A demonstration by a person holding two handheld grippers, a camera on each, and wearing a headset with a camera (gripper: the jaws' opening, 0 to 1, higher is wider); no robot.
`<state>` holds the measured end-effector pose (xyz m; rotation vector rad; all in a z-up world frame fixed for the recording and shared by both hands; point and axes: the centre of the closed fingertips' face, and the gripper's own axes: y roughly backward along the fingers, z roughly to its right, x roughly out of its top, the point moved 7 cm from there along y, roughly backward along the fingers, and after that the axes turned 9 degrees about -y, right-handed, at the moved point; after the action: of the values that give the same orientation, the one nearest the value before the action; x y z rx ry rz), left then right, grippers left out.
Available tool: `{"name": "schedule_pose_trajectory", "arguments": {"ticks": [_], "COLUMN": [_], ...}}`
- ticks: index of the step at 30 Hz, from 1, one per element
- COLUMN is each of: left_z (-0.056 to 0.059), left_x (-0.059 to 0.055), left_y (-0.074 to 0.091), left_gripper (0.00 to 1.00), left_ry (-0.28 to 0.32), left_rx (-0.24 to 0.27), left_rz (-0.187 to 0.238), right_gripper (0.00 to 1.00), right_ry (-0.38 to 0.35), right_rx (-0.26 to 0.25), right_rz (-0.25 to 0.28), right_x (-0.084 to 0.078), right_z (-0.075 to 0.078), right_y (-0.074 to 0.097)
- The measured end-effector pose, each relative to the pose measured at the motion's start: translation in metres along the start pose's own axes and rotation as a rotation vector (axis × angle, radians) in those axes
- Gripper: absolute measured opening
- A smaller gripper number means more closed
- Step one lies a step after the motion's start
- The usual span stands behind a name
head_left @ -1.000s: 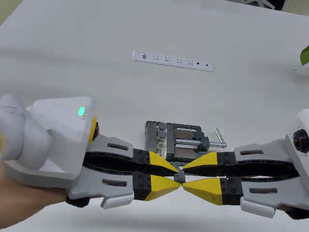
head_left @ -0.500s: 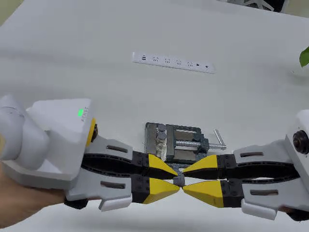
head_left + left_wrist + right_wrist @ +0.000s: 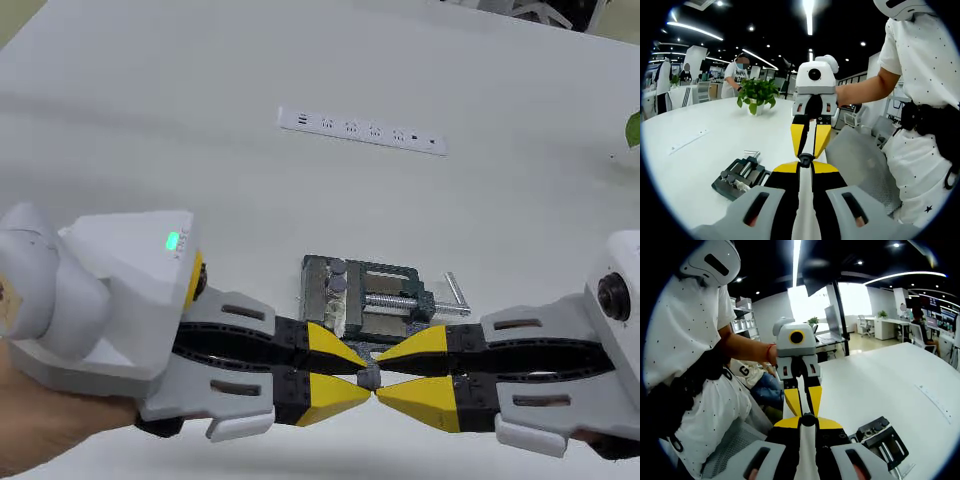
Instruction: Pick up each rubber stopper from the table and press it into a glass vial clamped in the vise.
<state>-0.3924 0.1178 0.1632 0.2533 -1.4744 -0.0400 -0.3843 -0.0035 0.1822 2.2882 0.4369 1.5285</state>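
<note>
A small grey rubber stopper [image 3: 369, 376] hangs between the yellow tips of both grippers, which meet nose to nose just in front of the vise [image 3: 392, 303]. My left gripper [image 3: 362, 378] comes in from the left and my right gripper [image 3: 380, 379] from the right, and each is shut on the stopper. In the left gripper view the stopper [image 3: 805, 160] sits at my jaw tips with the right gripper [image 3: 810, 150] facing me. The right gripper view mirrors this around the stopper [image 3: 808, 419]. Two vials capped with grey stoppers [image 3: 338, 275] stand in the vise beside a clear glass vial [image 3: 335, 313].
A white power strip [image 3: 360, 131] lies farther back on the white table [image 3: 150, 130]. The vise handle [image 3: 455, 292] sticks out to the right. A potted plant [image 3: 756, 95] stands on the table's far side. The person's body [image 3: 695, 355] is close behind the grippers.
The view has shifted slightly. Both grippers stay tip to tip on the stopper, in nearly the same spot in front of the vise.
</note>
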Motion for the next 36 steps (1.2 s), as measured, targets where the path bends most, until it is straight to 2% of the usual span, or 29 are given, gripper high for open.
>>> {"name": "schedule_pose_trajectory", "arguments": {"ticks": [4,13,21,24,29,33,36], "left_z": [-0.002,-0.011,-0.025,-0.031,-0.041,-0.047,-0.05], "left_x": [0.0,-0.014,-0.031,-0.038,-0.049,-0.057,-0.064], "left_y": [0.003,0.011,0.019,0.022,0.026,0.028,0.028], "left_gripper": [0.07,0.22,0.44,0.52,0.62,0.7,0.75], "left_ry": [0.012,0.03,0.035,0.031,0.029,0.01,0.005], "left_rx": [0.019,0.089,0.178,0.209,0.244,0.266,0.274], "left_rz": [0.033,0.02,-0.002,-0.019,-0.021,-0.035,-0.044], "right_gripper": [0.05,0.05,0.05,0.05,0.05,0.05,0.05], "right_ry": [-0.01,-0.024,-0.007,0.002,0.021,0.036,0.08], "right_rx": [-0.004,-0.04,-0.113,-0.148,-0.191,-0.207,-0.221], "right_rz": [-0.02,-0.052,-0.135,-0.187,-0.296,-0.372,-0.457], "right_x": [0.001,0.009,0.02,0.025,0.03,0.03,0.028], "right_z": [0.003,0.016,0.039,0.051,0.074,0.086,0.094], "right_y": [-0.001,0.002,-0.003,-0.007,-0.012,-0.022,-0.029]}}
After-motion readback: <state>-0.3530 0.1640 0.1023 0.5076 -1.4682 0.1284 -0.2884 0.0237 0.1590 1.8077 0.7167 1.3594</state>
